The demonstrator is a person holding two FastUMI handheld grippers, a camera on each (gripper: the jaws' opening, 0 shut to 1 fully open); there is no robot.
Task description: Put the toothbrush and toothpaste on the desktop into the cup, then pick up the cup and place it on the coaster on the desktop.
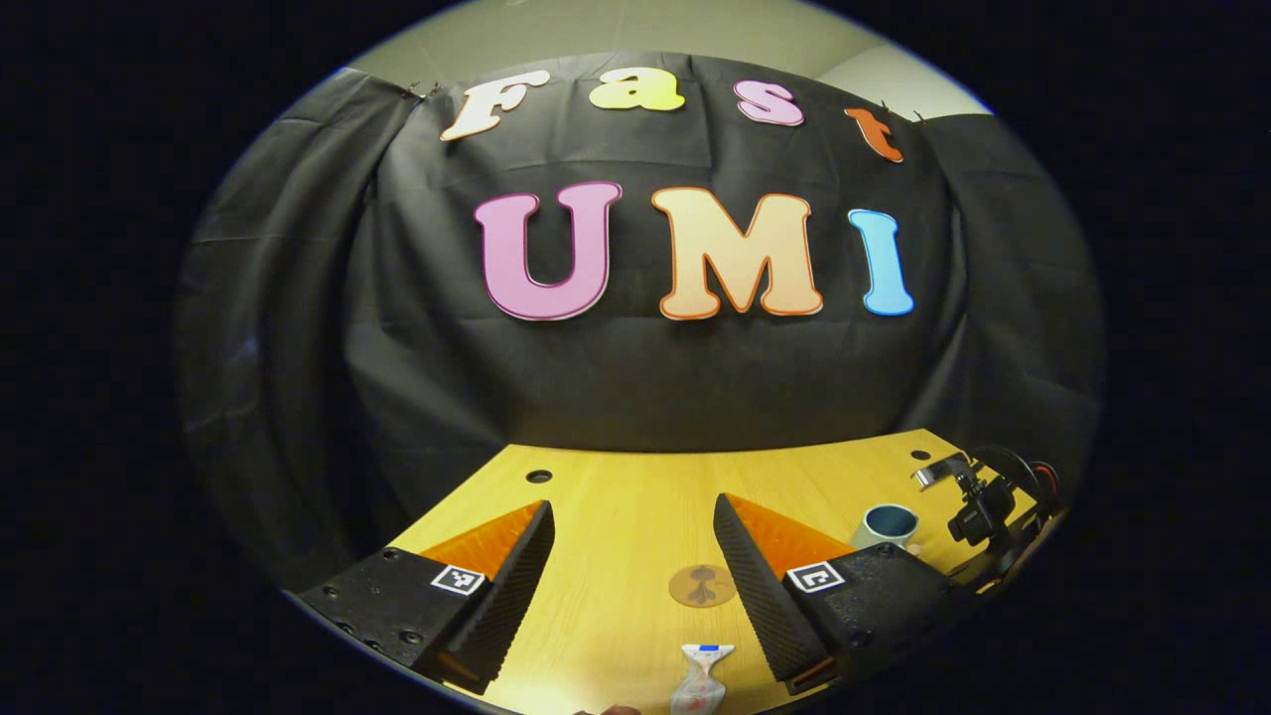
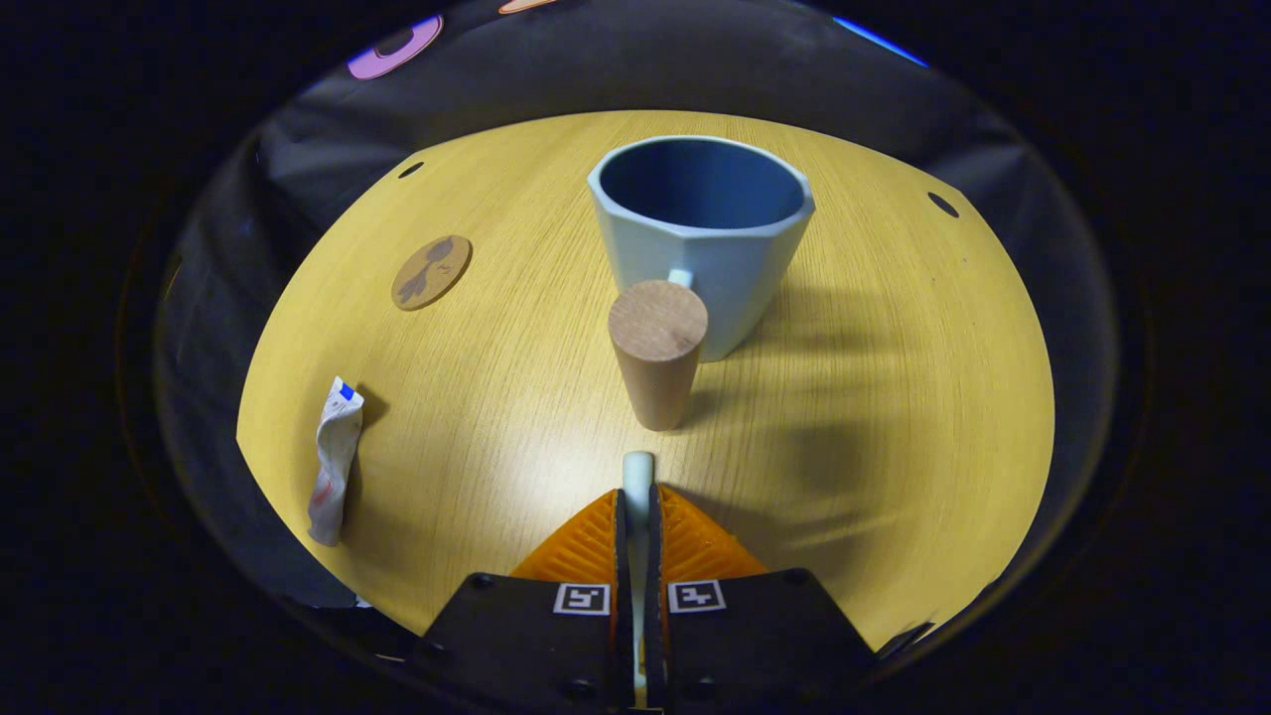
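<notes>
1. Right gripper (image 2: pixel 636 487), nearest the lens in the right gripper view, has its two fingers pressed together on a thin pale toothbrush (image 2: pixel 636 477), whose tip pokes out just past the fingertips.
2. Just beyond that tip, the cup (image 2: pixel 701 238) stands upright on the wooden table (image 2: pixel 894 417). It is pale blue outside, darker blue inside, and looks empty. Its round wooden handle (image 2: pixel 656 357) points toward the camera.
3. Left of the cup and nearer the table's front edge lies the toothpaste (image 2: pixel 332 462), a crumpled white tube with a blue end, flat on the wood and well apart from the cup.
4. Farther back, left of the cup, a round brown coaster (image 2: pixel 431 271) with a darker leaf-like pattern lies flat, with nothing on it.
5. Left gripper (image 1: pixel 633 556), in the left gripper view, holds its fingers wide apart with nothing between them, hanging over the table.
6. Between those fingers, at the near table edge, the toothpaste (image 1: pixel 700 677) lies on the wood; the coaster (image 1: pixel 702 585) lies just past it.
7. To the right of the coaster in this view, partly hidden behind the left gripper's finger, sits the cup (image 1: pixel 887 524), and beside it the other gripper's dark body (image 1: pixel 983 511) shows.
8. Behind the table (image 1: pixel 626 497) hangs a black cloth wall (image 1: pixel 635 377).
</notes>
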